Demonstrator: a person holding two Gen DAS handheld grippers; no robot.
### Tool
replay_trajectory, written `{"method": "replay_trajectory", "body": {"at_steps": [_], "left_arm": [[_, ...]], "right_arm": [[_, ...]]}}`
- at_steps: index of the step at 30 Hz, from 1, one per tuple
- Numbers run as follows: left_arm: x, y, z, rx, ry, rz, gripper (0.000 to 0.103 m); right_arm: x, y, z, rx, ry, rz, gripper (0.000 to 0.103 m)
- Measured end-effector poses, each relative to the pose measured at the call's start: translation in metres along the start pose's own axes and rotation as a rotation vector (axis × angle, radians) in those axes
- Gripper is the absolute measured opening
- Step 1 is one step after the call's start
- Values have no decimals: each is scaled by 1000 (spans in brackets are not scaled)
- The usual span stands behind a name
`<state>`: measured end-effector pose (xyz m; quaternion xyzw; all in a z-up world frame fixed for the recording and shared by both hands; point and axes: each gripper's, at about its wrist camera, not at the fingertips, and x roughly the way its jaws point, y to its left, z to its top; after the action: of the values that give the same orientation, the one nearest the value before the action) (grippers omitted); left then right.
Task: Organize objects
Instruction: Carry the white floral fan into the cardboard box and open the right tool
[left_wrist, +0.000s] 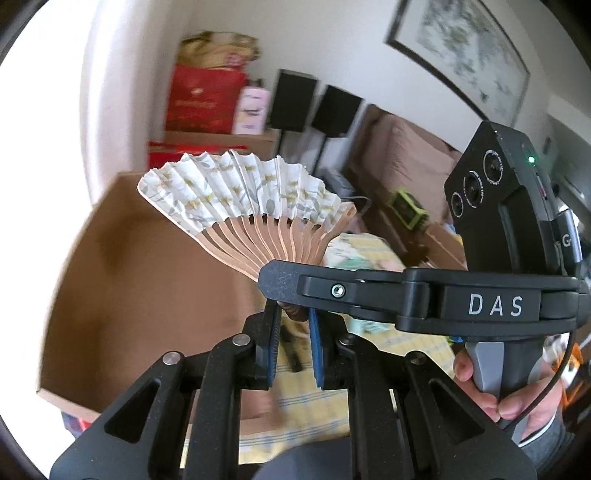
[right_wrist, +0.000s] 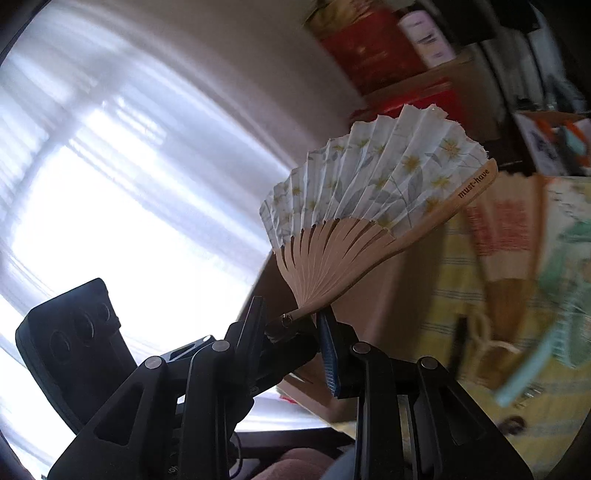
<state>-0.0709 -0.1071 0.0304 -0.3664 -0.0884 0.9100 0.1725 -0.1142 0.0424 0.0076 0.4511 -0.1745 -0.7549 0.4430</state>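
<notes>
Both pairs of jaws are pinched on the pivot end of one half-spread white paper fan with yellow flowers and pale wooden ribs (left_wrist: 243, 199): the left gripper (left_wrist: 291, 314) at frame centre, the right gripper (right_wrist: 291, 325) likewise. Behind the fan stands a brown cardboard box (left_wrist: 129, 280) at left, with yellow checked cloth (left_wrist: 325, 398) at lower right.

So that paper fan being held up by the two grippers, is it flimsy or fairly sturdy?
Probably a bit of both. The folding fan has thin pleated paper with a frayed top edge, so that part likely tears or creases easily. Its wooden ribs look slender and springy, though the outer guard seems stiffer. Held only near the pivot by the left gripper and right gripper, it seems light.
</notes>
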Motion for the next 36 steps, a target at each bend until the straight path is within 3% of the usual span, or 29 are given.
{"method": "replay_trajectory", "body": {"at_steps": [10,18,20,23,24,26,27,30,31,34,36], "left_arm": [[25,83,-6,-89,58,70,13],[67,115,13,-115,139,69,14],[78,120,19,-114,165,83,14],[102,129,25,-90,229,196,14],[108,134,25,-94,251,223,14],[114,146,22,-138,285,208,14],[112,150,22,-162,283,194,19],[105,152,22,-154,257,207,47],[101,153,22,-166,242,198,53],[87,152,24,-196,214,173,56],[75,146,30,-193,182,174,69]], "right_arm": [[99,2,8,-21,110,-16,28],[143,-17,34,5,135,-88,29],[156,-24,43,15,149,-113,34],[170,-32,53,9,188,-168,48],[169,-33,55,11,193,-163,49],[161,-29,56,4,183,-168,56],[152,-21,55,-14,166,-172,62],[136,-2,59,-48,114,-178,64],[130,-1,59,-48,104,-176,65],[102,0,57,-46,70,-182,70],[91,-8,66,-50,52,-208,77]]}}
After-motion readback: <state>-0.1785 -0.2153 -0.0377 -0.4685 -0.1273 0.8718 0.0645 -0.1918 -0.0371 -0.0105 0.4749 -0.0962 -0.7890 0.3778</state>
